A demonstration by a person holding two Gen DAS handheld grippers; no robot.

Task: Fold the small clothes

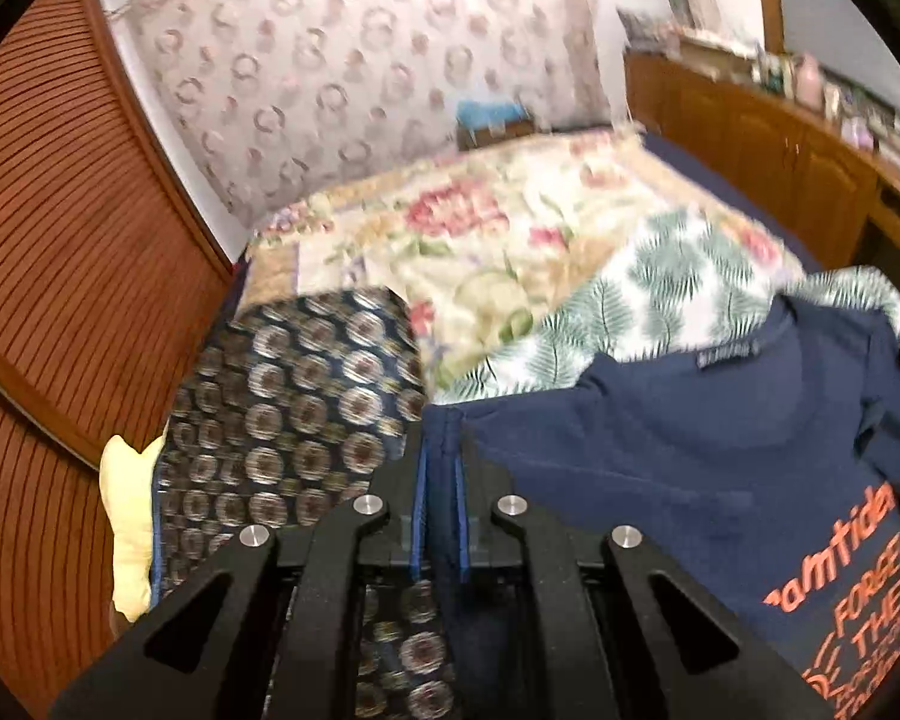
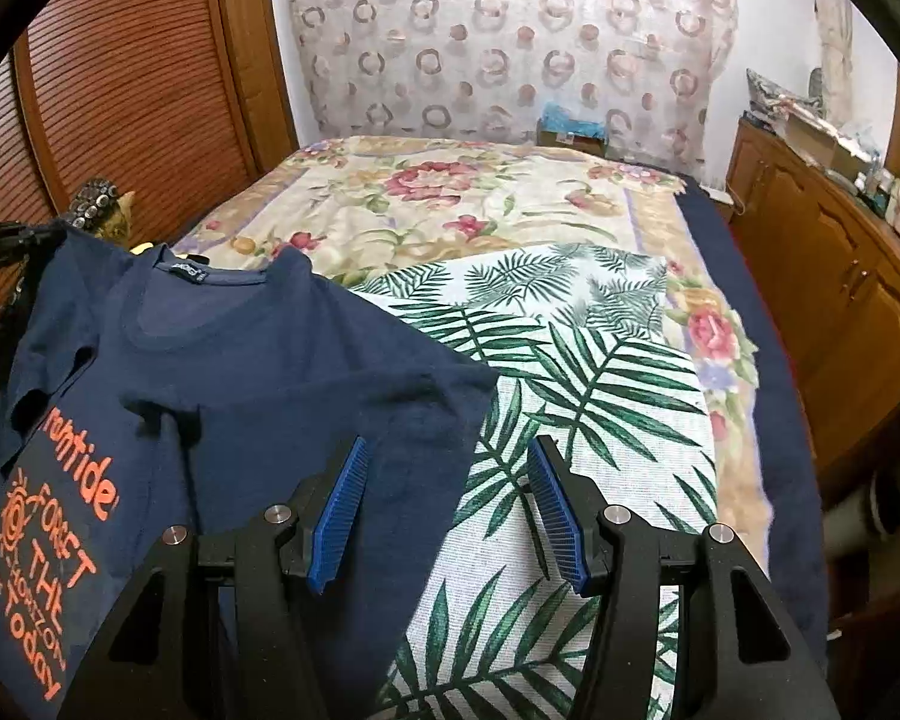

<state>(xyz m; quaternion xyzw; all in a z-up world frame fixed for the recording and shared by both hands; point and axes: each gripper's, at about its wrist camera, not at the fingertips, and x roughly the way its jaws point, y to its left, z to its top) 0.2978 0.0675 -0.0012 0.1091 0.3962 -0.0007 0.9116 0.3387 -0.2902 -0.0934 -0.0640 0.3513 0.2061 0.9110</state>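
Observation:
A small navy T-shirt (image 2: 258, 360) with orange lettering lies on a palm-leaf cloth (image 2: 594, 372) on the bed. My left gripper (image 1: 441, 456) is shut on the shirt's edge (image 1: 444, 426), and the shirt (image 1: 690, 450) stretches away to its right. In the right wrist view the left gripper (image 2: 6, 240) shows at the far left, holding the shirt's sleeve end lifted. My right gripper (image 2: 447, 468) is open with its blue pads (image 2: 339, 510) over the shirt's right edge, holding nothing.
A floral bedspread (image 2: 450, 204) covers the bed. A dark patterned cushion (image 1: 282, 432) and a yellow item (image 1: 129, 516) lie at the bed's left side by a wooden slatted wardrobe (image 1: 60, 252). A wooden cabinet (image 2: 840, 282) with clutter stands on the right.

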